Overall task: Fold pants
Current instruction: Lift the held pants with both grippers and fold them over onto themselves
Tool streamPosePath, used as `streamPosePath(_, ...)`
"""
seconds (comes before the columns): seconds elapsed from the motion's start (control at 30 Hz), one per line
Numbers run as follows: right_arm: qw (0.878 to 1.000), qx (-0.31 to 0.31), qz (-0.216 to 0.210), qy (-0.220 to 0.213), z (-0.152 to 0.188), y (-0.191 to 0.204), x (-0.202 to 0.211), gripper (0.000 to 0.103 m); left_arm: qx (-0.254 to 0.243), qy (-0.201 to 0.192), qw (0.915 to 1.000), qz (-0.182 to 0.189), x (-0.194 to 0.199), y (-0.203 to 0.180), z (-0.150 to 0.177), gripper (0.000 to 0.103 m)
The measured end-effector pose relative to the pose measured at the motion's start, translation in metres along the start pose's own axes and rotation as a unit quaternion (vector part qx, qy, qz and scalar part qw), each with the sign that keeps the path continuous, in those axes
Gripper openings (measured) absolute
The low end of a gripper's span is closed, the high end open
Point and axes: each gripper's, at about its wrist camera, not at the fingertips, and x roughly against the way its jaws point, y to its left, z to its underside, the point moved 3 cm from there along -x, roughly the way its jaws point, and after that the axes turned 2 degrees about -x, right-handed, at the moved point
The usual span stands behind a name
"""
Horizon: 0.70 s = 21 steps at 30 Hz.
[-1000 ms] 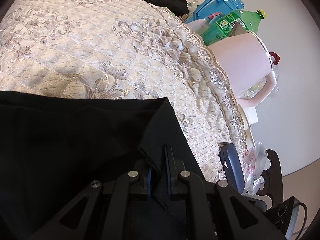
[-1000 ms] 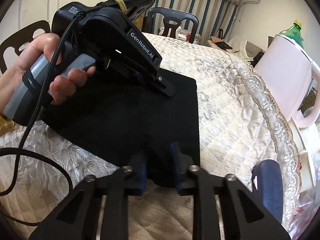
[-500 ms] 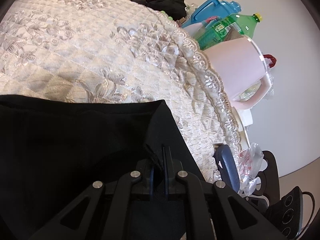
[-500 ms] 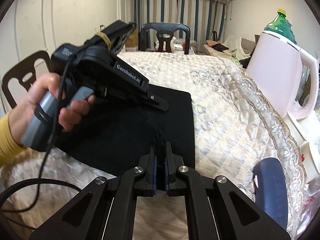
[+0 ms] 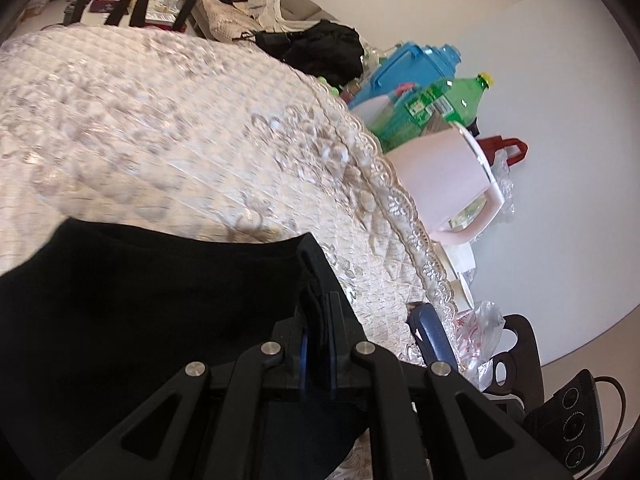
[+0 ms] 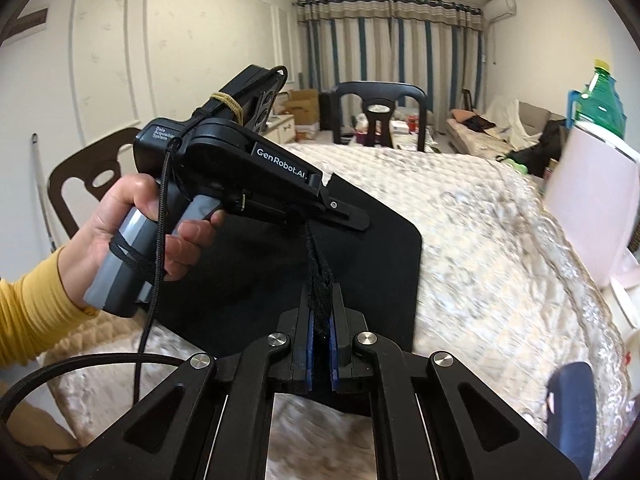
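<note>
In the right wrist view, the right gripper (image 6: 321, 320) was fully closed, its blue pads pinching a bunched ridge of black fabric. The fabric belonged to the pants (image 6: 372, 248), which were already folded into a compact dark panel. A taut strip of cloth rose from that pinch to the left gripper (image 6: 320, 216), held just above and beyond it by a person's hand (image 6: 156, 232) in a yellow sleeve (image 6: 36, 312).

In the left wrist view, the left gripper (image 5: 318, 332) was likewise clamped tight on a thick edge of the pants (image 5: 152, 300), with no gap between its jaws. Both grippers gripped the same near edge, close together, and that edge appeared raised off the surface.

The pants lay on a table covered with a cream quilted cloth (image 6: 480, 240), close to its near edge. The far end of the garment rested flat towards the middle of the table, and a lace border (image 5: 404, 216) ran along the table's right edge. A pale pink kettle (image 5: 444, 188), a green bottle (image 5: 436, 100) and a blue jug (image 5: 404, 68) stood just off that right edge. A dark chair (image 6: 378, 114) stood at the far edge.

This looked like the start of another fold, with the near edge gripped and lifted. The next move would probably call for carrying both grippers together towards the far edge, keeping the cloth level and taut, then lowering it squarely onto the resting half before letting go.
</note>
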Motion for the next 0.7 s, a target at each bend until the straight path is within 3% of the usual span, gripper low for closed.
streamPosePath(0.3,0.998,0.017,-0.060,-0.018,-0.019,0.036,-0.017,0.005,0.008,-0.044,0.9990,-0.007,0.049,0.024,0.001,0.009)
streamPosePath(0.7,0.993,0.033,-0.113,-0.008,-0.027,0.066,-0.053,0.005,0.034,-0.078,0.9960,-0.028,0.094,0.067,0.014,0.009)
